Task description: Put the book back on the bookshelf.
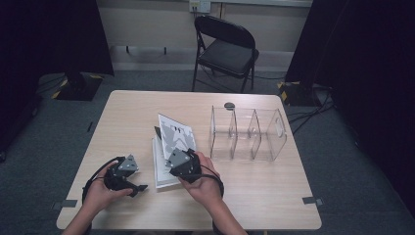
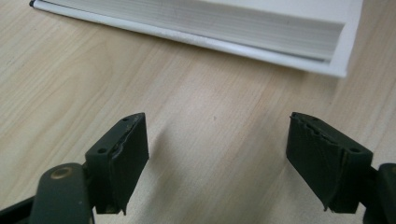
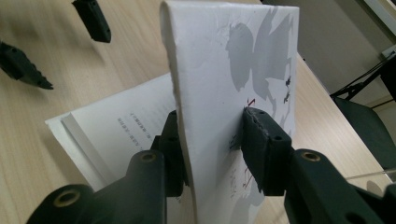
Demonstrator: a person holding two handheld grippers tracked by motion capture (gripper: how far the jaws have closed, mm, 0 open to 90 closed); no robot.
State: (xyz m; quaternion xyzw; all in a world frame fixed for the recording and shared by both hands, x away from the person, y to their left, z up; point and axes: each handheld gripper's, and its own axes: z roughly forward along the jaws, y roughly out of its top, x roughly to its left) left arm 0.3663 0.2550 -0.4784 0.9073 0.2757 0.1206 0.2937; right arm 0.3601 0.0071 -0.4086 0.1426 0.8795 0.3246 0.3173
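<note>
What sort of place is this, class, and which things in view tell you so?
Probably a lab or studio set up for recording: black curtains flank a lone wooden table, cables trail over grey carpet, and a folding chair stands against a bare wall.

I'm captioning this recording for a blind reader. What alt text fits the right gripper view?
The right gripper is shut on the front cover of a white book, holding it lifted upright above the pages, which lie on a pale wooden table. The left gripper hangs open at upper left, and a black folding chair stands at right.
</note>
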